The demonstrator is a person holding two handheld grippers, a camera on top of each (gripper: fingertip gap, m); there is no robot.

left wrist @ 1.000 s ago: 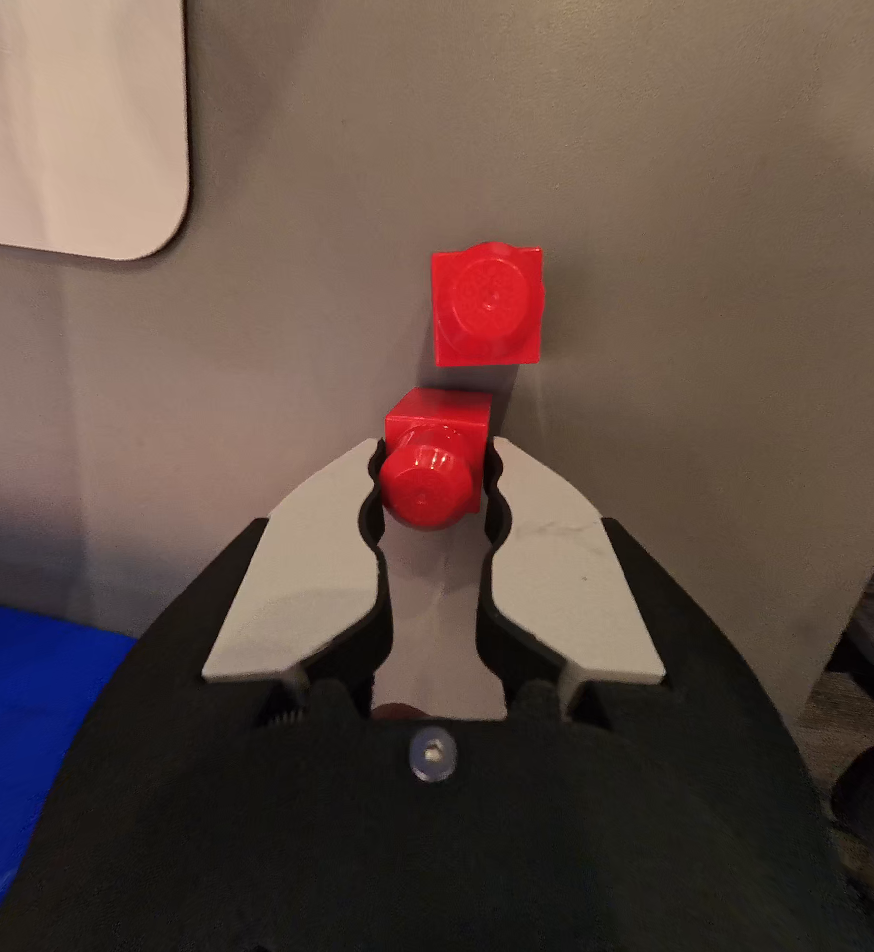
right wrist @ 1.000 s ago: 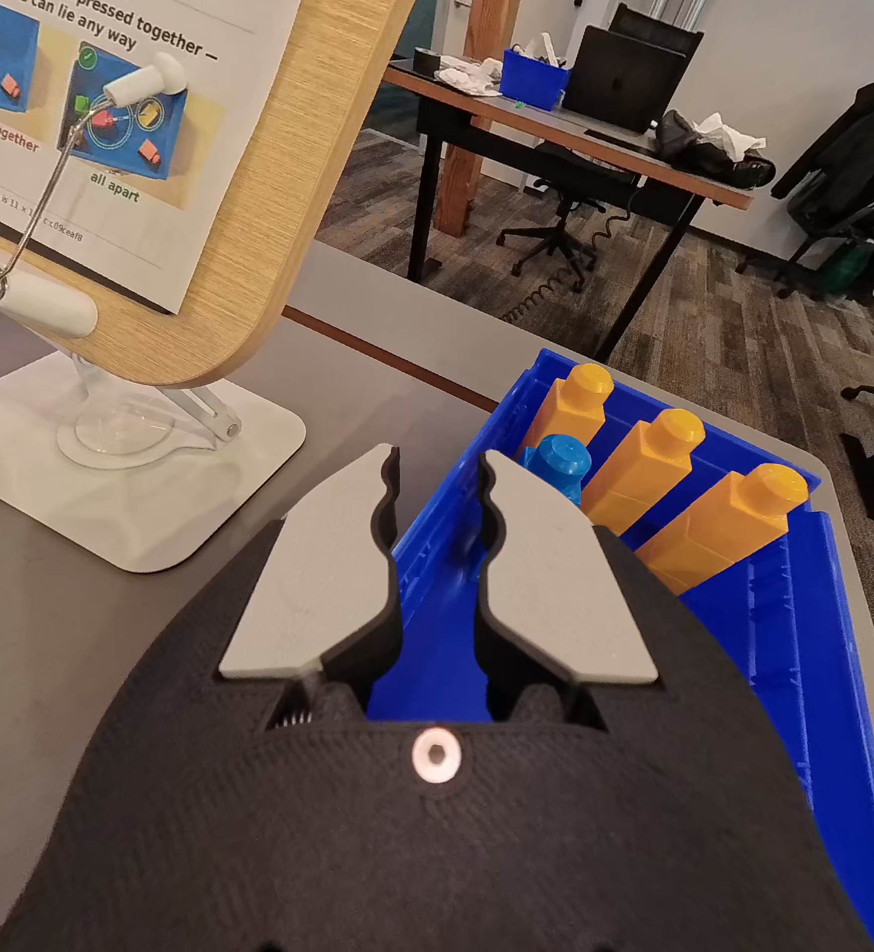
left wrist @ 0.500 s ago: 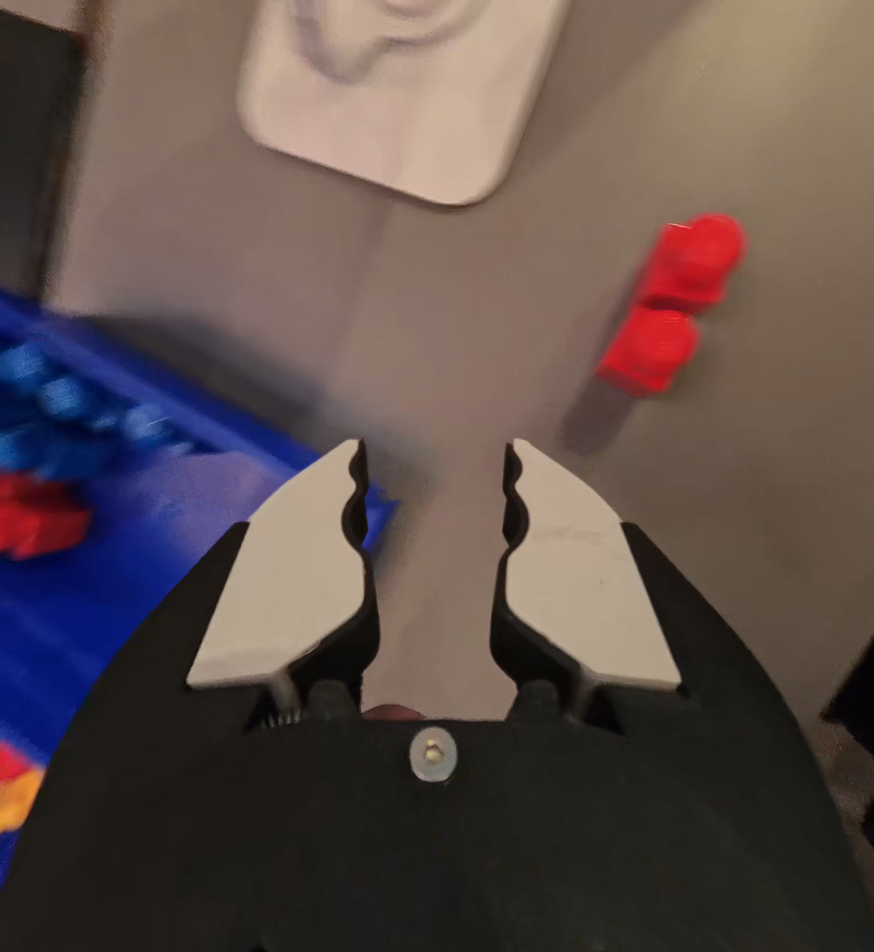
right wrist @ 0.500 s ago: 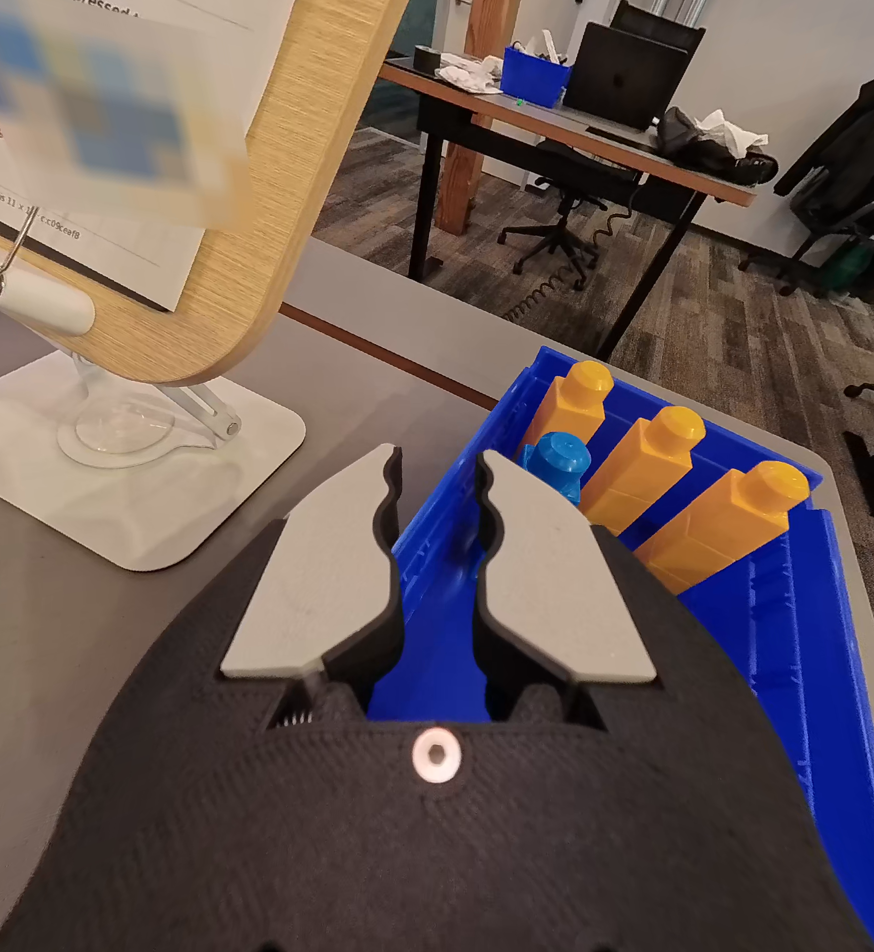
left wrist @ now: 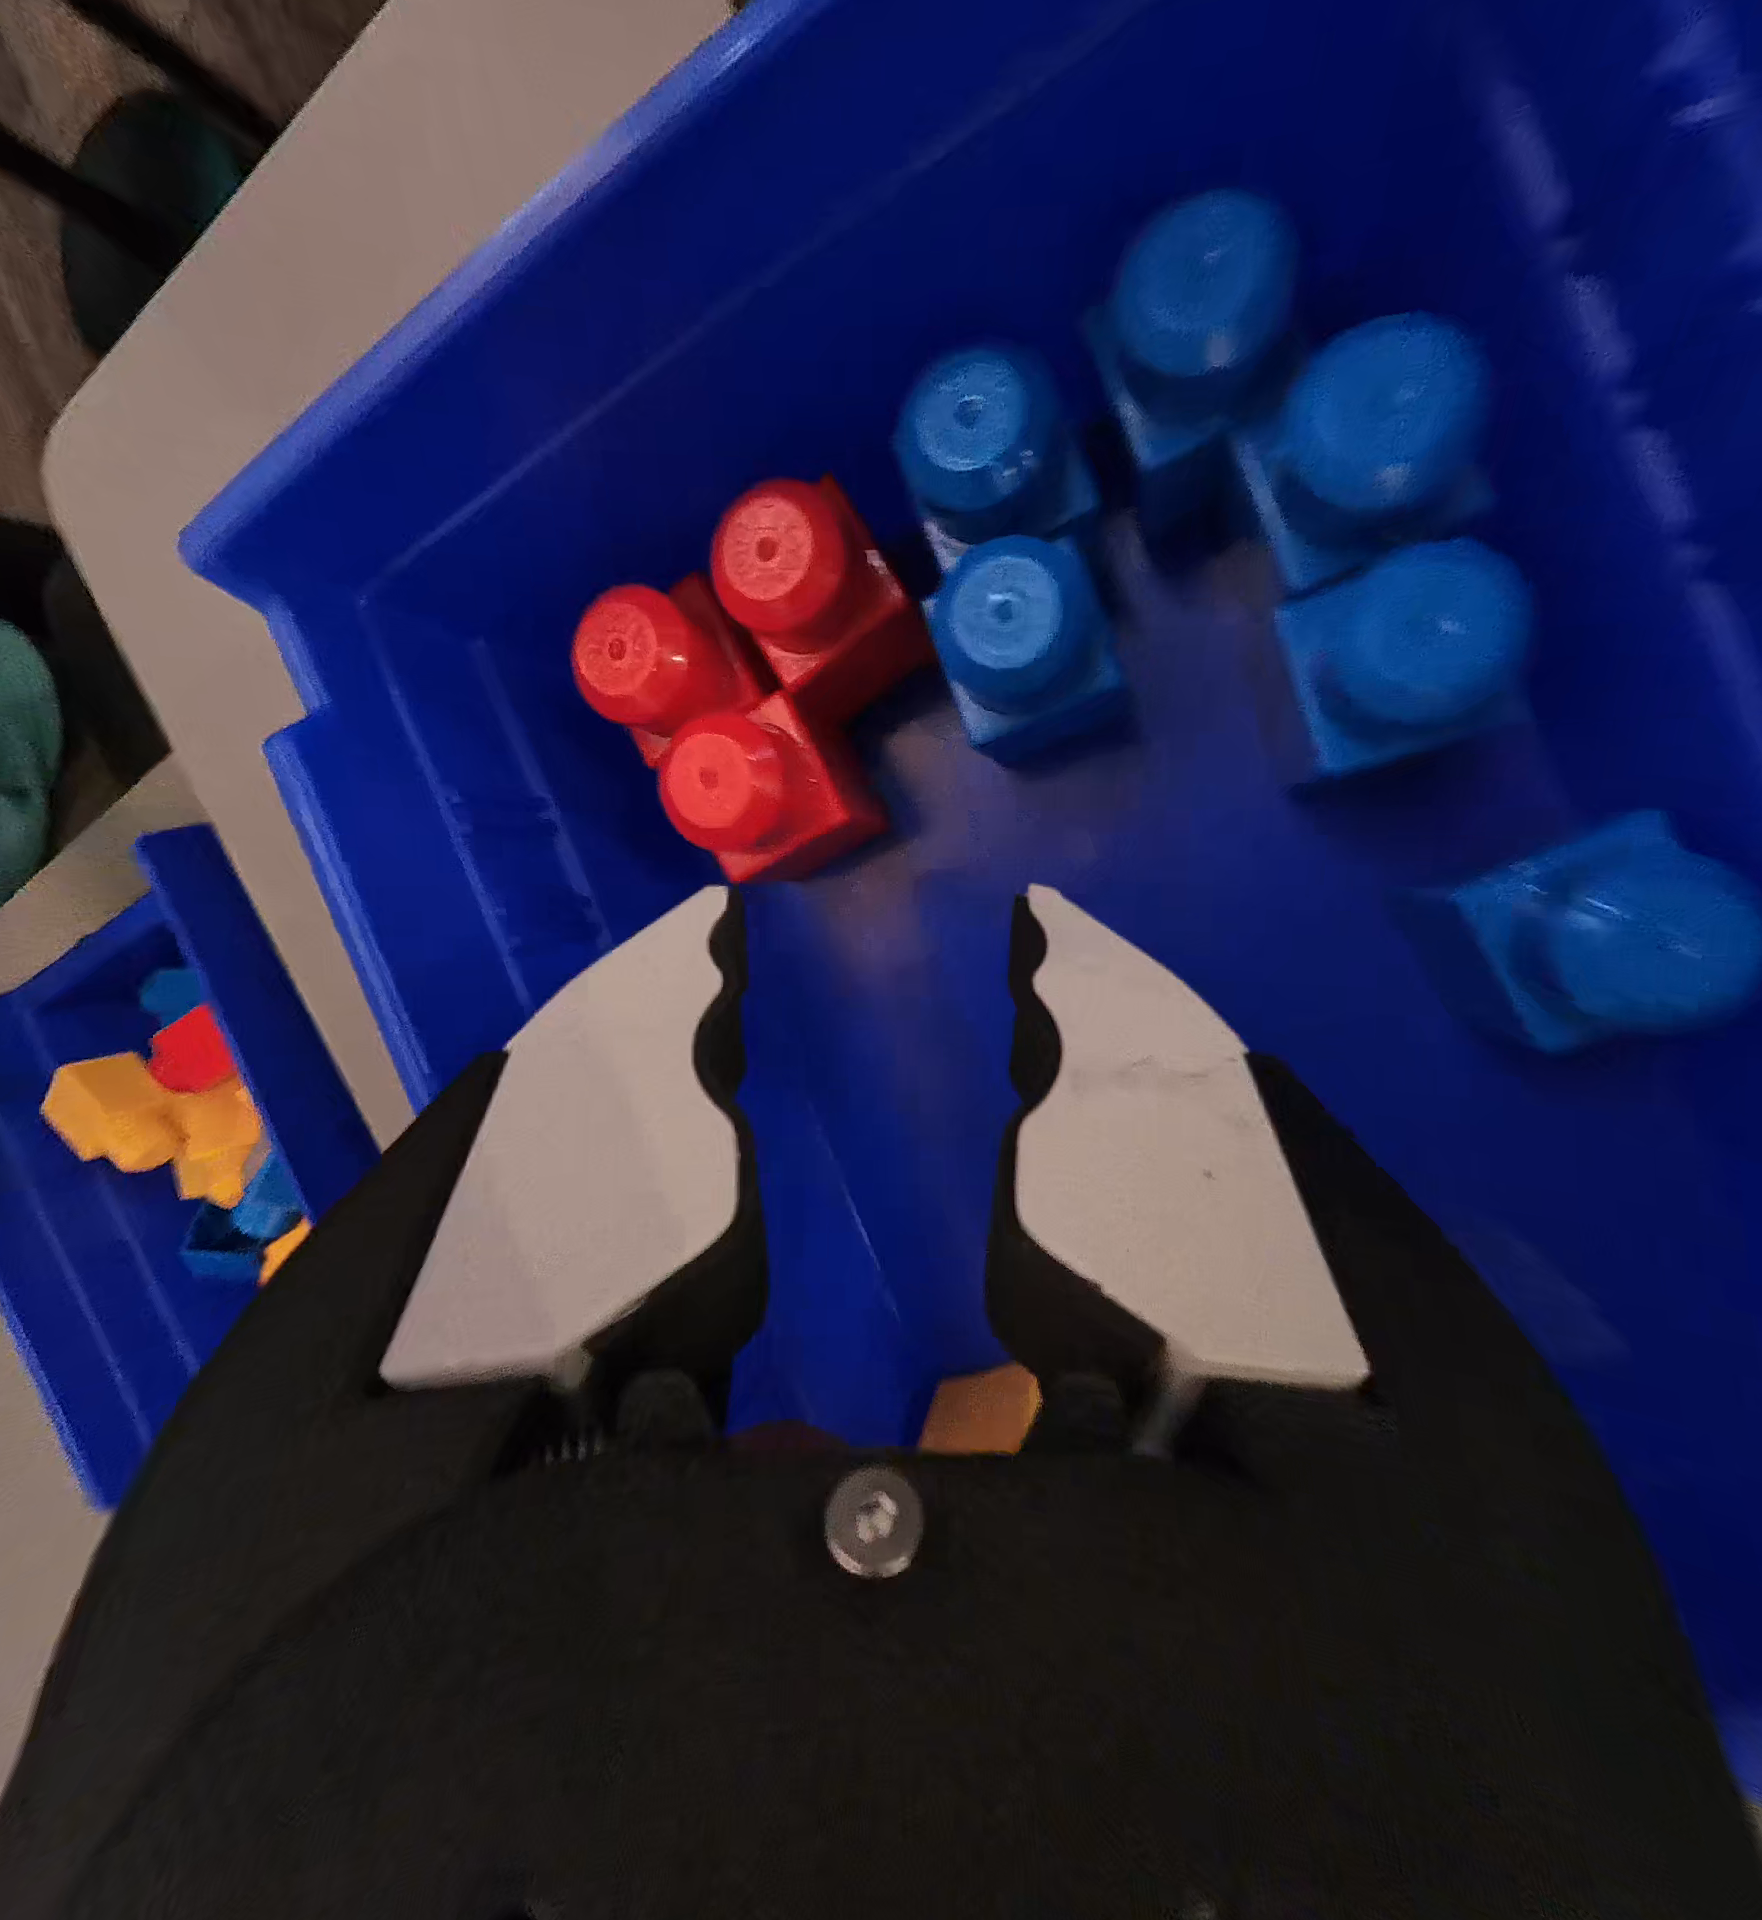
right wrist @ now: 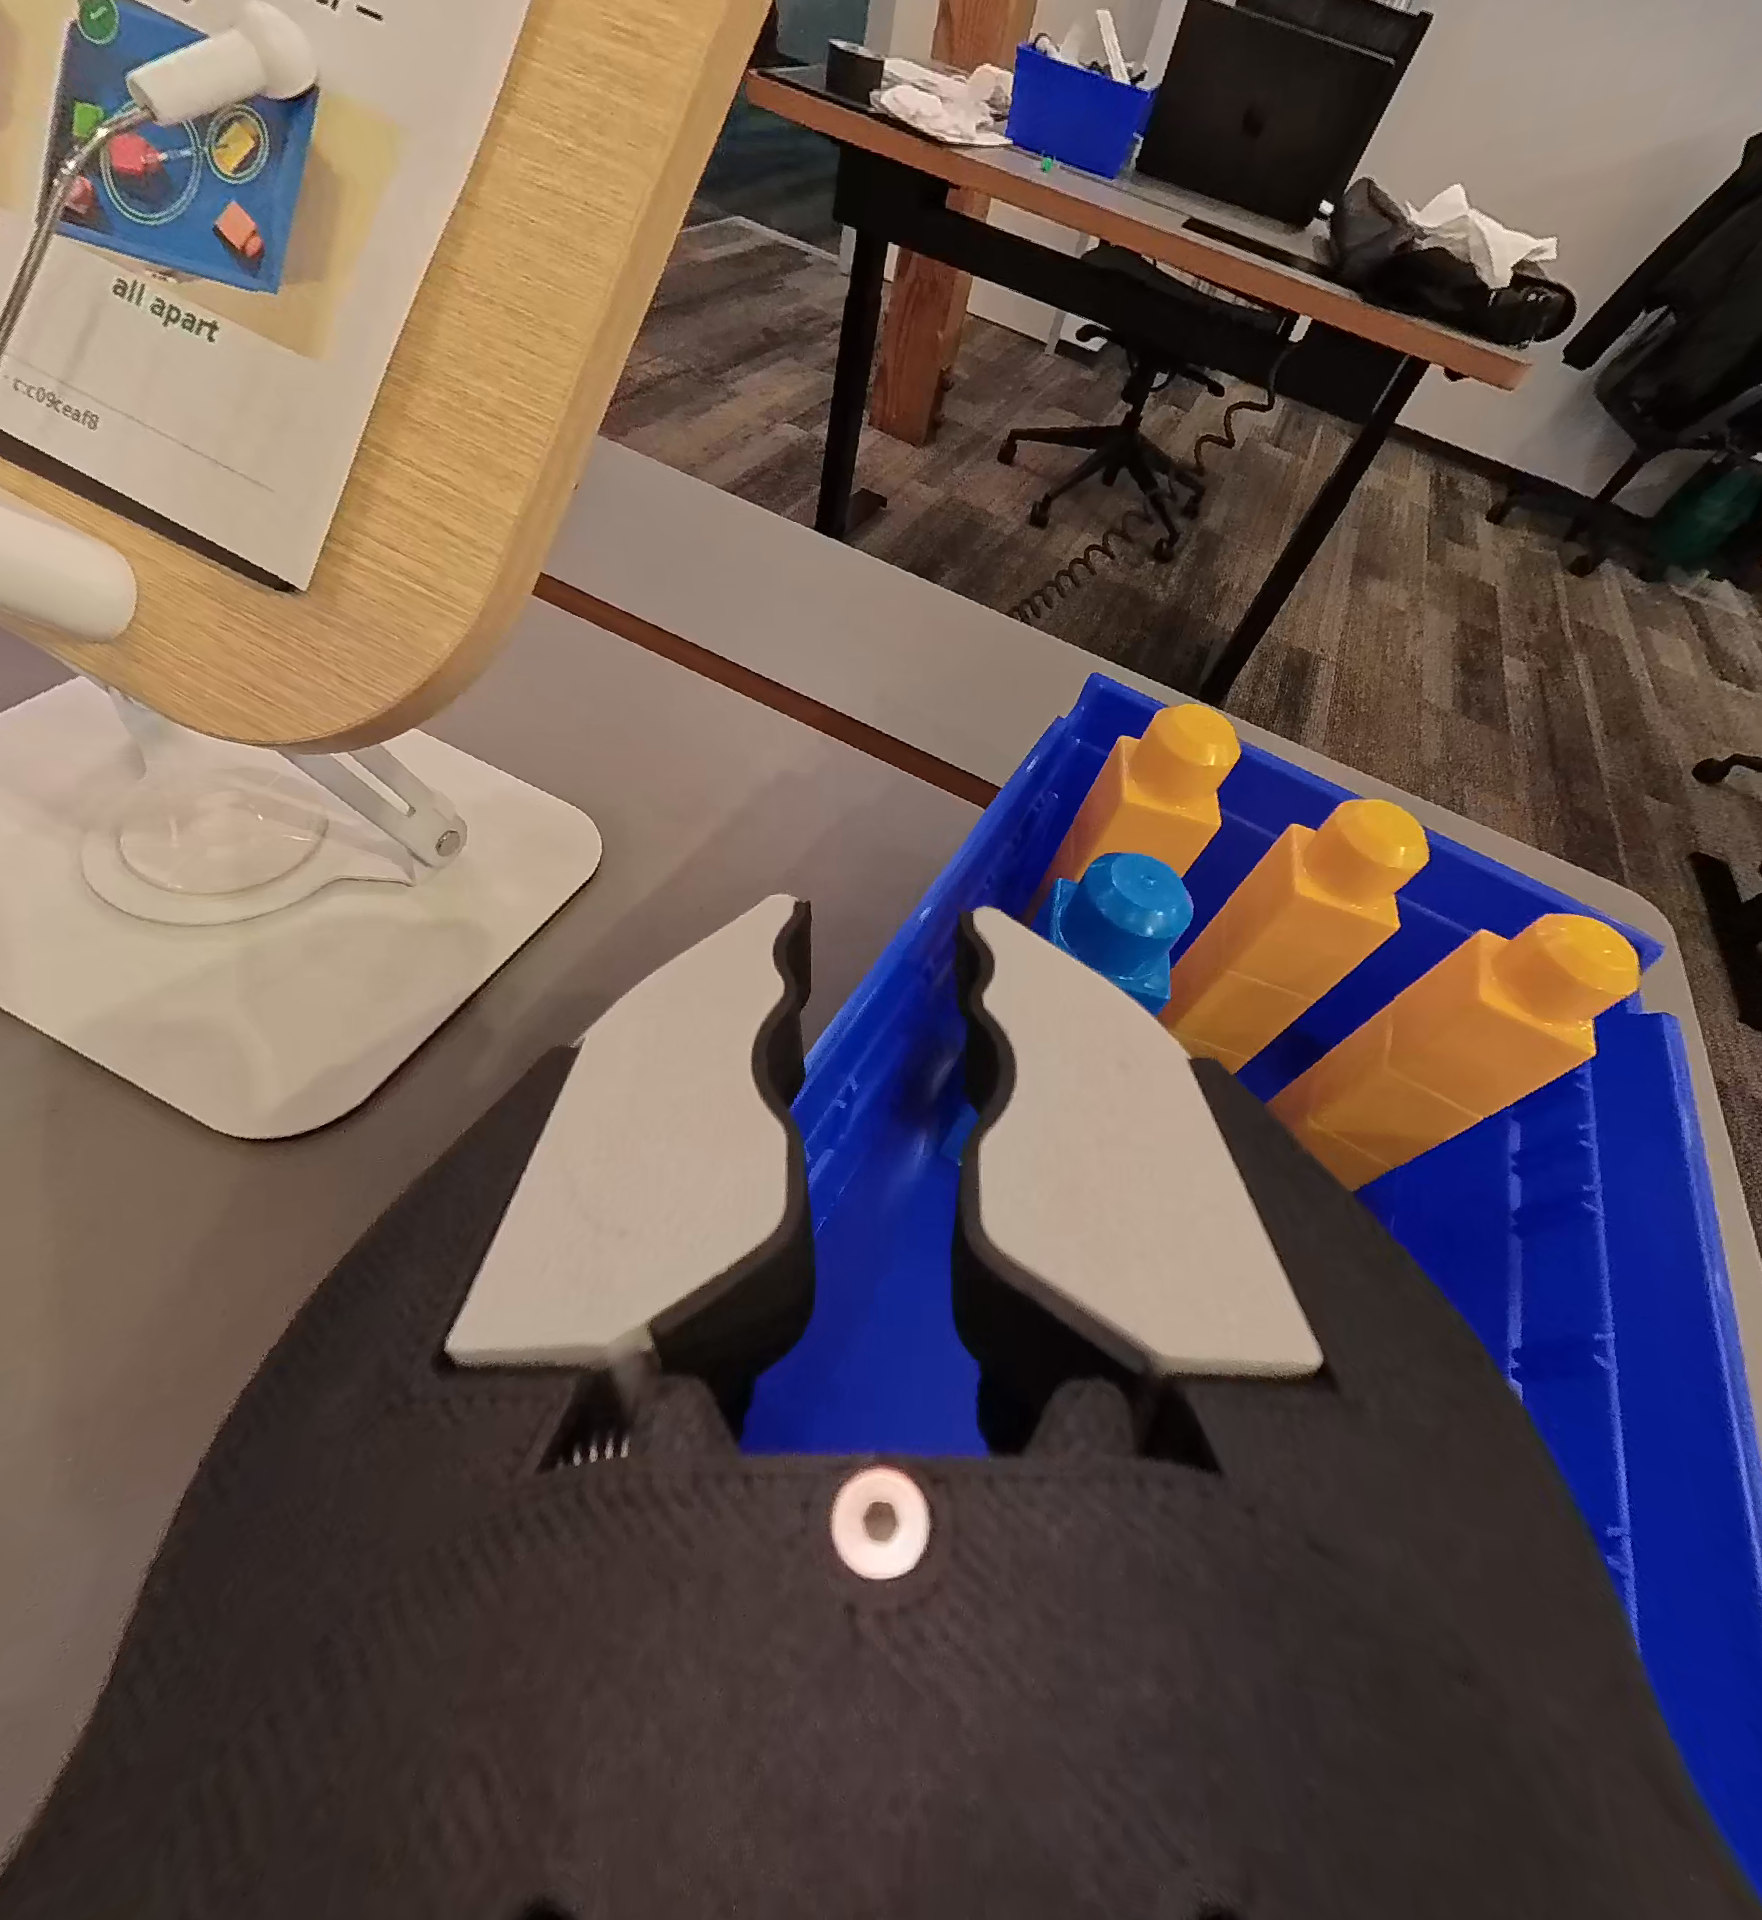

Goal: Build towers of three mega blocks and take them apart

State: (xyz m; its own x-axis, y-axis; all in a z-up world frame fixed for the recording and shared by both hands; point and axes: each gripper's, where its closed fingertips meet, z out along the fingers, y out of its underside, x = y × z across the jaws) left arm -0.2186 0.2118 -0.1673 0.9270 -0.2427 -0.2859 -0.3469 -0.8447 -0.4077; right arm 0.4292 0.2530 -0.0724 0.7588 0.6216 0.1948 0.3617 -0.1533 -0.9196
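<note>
Left tongs point(left wrist: 872, 914) parted and bare above the blue bin point(left wrist: 565, 343); red blocks point(left wrist: 742, 675) just ahead, blue blocks point(left wrist: 1272, 520) to the right. Right tongs point(right wrist: 882, 935) parted, bare, over a second bin's wall point(right wrist: 887, 1029); orange towers point(right wrist: 1303, 925) alongside.

Pretty clearly an office. In the right wrist view, up at 1 o'clock, there's a long wooden desk point(right wrist: 1147, 223) on black legs with a closed laptop point(right wrist: 1261, 114) and a small blue tub point(right wrist: 1074, 109) on it, plus a rolling office chair point(right wrist: 1126, 436) tucked underneath. A dark coat point(right wrist: 1729, 270) hangs at 2 o'clock, and the floor is grey-brown striped carpet point(right wrist: 1479, 623). The near grey table point(right wrist: 752, 582) carries an instruction sheet on a wood-look stand point(right wrist: 503, 343) at 10 o'clock.
</note>
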